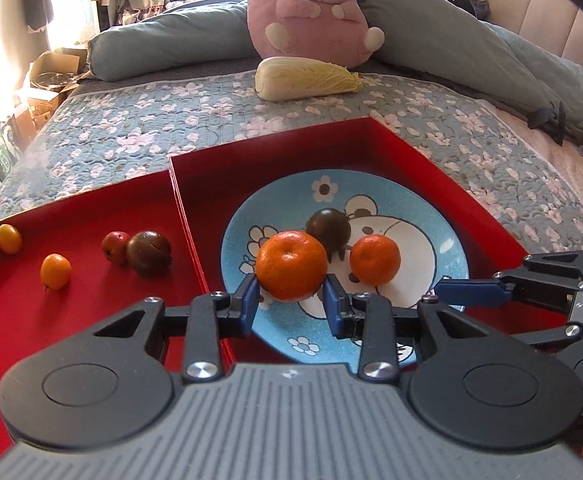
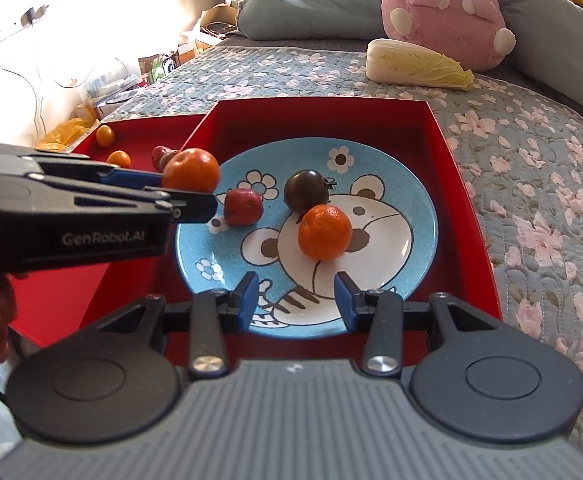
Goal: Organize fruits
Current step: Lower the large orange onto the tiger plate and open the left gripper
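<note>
My left gripper is shut on a large orange mandarin and holds it above the left edge of the blue bear plate; it also shows in the right wrist view. On the plate lie a smaller mandarin, a dark tomato and a red fruit. My right gripper is open and empty over the plate's near edge. The left red tray holds two small orange fruits, a red fruit and a dark fruit.
The plate sits in the right red tray on a flowered quilt. A napa cabbage and a pink plush toy lie behind. Boxes stand beside the bed at far left.
</note>
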{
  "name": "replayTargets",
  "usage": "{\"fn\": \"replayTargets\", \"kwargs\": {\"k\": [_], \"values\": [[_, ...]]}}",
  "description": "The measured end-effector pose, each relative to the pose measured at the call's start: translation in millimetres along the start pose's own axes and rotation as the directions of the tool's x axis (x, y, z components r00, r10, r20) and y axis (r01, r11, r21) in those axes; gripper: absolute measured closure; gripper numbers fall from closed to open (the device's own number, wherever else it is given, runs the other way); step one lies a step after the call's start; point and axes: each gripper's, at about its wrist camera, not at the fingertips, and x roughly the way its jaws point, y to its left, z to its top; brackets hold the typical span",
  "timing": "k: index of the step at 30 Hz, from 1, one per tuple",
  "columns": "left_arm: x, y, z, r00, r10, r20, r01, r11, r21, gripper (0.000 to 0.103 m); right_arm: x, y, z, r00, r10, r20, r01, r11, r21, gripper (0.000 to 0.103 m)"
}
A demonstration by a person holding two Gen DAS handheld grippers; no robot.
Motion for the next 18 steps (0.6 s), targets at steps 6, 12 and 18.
{"fn": "replayTargets", "kwargs": {"k": [6, 12, 18], "values": [[11.5, 0.1, -7.8, 1.000, -0.013, -0.019, 0.013, 1.000, 0.003, 0.063, 2.2, 3.7, -2.1, 1.000, -0.001, -0.010, 0.000, 1.000, -0.012, 0.058], [17.2, 0.9, -11.4, 0.999, -0.026, -0.024, 0.026, 1.000, 0.011, 0.063, 6.5, 9.0, -1.4, 1.000, 0.004, -0.023, -0.005, 1.000, -0.030, 0.058], [19.9, -0.9, -11.0, 0.999, -0.047, -0.025, 0.047, 0.999, 0.003, 0.063, 7.4, 9.2, 0.0, 0.999, -0.008, -0.034, 0.007, 0.999, -0.041, 0.058]]}}
